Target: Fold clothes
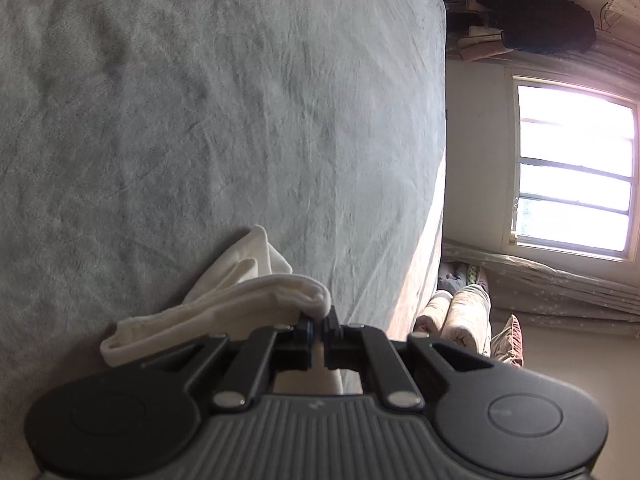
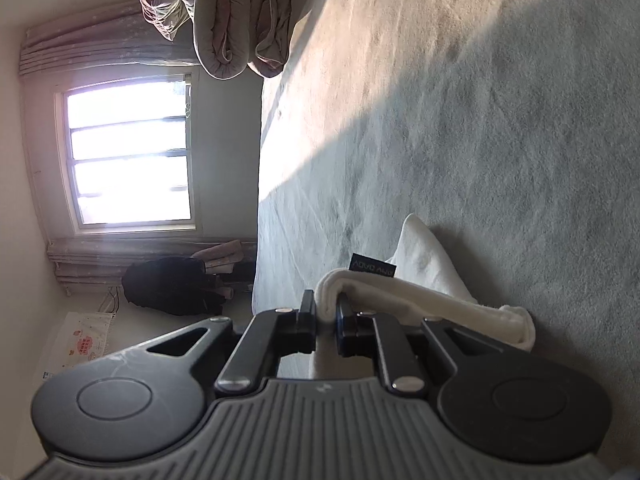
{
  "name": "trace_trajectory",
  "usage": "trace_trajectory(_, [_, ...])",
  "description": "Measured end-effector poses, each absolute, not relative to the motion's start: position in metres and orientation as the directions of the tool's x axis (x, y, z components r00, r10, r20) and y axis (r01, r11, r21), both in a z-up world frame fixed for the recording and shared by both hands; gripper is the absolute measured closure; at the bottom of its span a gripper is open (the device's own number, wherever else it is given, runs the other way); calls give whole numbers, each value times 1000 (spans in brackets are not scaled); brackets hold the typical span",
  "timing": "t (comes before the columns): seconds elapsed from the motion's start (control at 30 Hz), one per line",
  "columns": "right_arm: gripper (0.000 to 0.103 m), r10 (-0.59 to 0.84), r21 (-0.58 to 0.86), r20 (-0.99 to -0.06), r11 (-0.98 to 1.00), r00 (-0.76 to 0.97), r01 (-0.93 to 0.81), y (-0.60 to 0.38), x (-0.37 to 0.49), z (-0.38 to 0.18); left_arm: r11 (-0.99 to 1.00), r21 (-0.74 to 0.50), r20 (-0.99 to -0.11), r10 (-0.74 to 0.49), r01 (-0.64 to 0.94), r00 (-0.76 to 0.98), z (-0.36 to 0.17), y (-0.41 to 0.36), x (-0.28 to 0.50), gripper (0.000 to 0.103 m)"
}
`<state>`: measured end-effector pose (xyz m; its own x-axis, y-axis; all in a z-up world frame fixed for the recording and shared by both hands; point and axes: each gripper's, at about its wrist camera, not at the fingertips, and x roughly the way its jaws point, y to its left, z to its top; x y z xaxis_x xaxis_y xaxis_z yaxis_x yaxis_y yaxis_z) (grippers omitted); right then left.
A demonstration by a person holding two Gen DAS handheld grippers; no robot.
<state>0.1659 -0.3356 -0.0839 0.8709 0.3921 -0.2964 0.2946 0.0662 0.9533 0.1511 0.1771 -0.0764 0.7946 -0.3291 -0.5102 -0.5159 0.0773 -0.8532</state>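
Observation:
A cream-white garment (image 1: 256,300) hangs bunched over the grey bed sheet (image 1: 200,100). My left gripper (image 1: 319,322) is shut on a folded edge of it, and the cloth trails away to the left of the fingers. In the right wrist view the same white garment (image 2: 424,292) shows a small dark label (image 2: 372,265). My right gripper (image 2: 326,308) is shut on a rolled edge of it, with the cloth draping off to the right. Both views are rolled sideways.
The grey sheet (image 2: 480,140) fills most of both views. A rolled quilt (image 2: 232,16) lies at the far end of the bed. A bright window (image 1: 572,172) and curtains stand beyond the bed edge, with a dark bag (image 2: 168,286) on the floor.

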Motion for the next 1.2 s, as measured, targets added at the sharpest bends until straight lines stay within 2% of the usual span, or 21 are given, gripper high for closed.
trace_trajectory(0.1, [88,395,944,-322,63,860,325,-336,179,-98,121,-850,-521,-332,-512,787,-87,180,165,96])
trace_trajectory(0.2, [85,407,930,-358,80,841,358,-339,187,-109,176,-853,-522,-330,-492,786,-93,184,174,88])
trace_trajectory(0.27, [80,424,934,-352,103,834,342,-342,188,-108,218,-855,-518,-331,-470,789,-96,187,179,71])
trace_trajectory(0.3, [75,420,941,-338,120,843,317,-345,186,-104,248,-860,-508,-333,-446,794,-94,190,179,69])
trace_trajectory(0.33, [60,412,947,-320,140,853,288,-347,183,-100,278,-863,-498,-336,-421,799,-92,193,179,64])
trace_trajectory(0.37, [52,405,953,-302,159,863,259,-350,180,-95,308,-866,-488,-340,-395,804,-89,197,179,61])
trace_trajectory(0.43, [52,382,947,-294,243,876,211,-356,176,-83,381,-857,-479,-339,-347,810,-84,202,179,57])
trace_trajectory(0.47, [52,372,931,-308,306,876,197,-357,176,-77,442,-834,-492,-324,-330,808,-81,203,180,52])
trace_trajectory(0.5, [52,365,907,-329,379,871,184,-355,175,-71,501,-807,-504,-311,-312,806,-77,203,181,50])
trace_trajectory(0.67, [52,329,692,-436,718,838,79,-330,176,-52,770,-622,-532,-282,-142,799,-63,191,194,48])
trace_trajectory(0.83, [52,286,425,-510,904,811,-51,-291,191,-47,899,-434,-534,-306,56,788,-58,171,209,48])
trace_trajectory(0.93, [52,289,354,-520,929,804,-105,-279,198,-52,926,-363,-544,-299,102,784,-61,162,218,49])
trace_trajectory(1.0, [52,286,317,-528,940,799,-128,-273,206,-59,932,-348,-545,-290,103,787,-64,160,219,53])
trace_trajectory(1.03, [60,281,299,-527,945,802,-134,-271,209,-62,931,-351,-537,-291,104,792,-65,160,217,66])
trace_trajectory(1.07, [83,281,290,-528,946,802,-141,-270,213,-64,929,-354,-529,-292,106,797,-65,160,215,78])
trace_trajectory(1.1, [90,283,289,-529,947,800,-143,-269,215,-66,927,-359,-519,-297,111,802,-66,160,213,82])
trace_trajectory(1.13, [90,272,281,-520,950,810,-138,-267,217,-65,923,-365,-506,-305,120,807,-66,161,212,91])
trace_trajectory(1.2, [90,244,259,-493,958,835,-128,-264,210,-62,921,-369,-475,-305,128,826,-63,160,207,92])
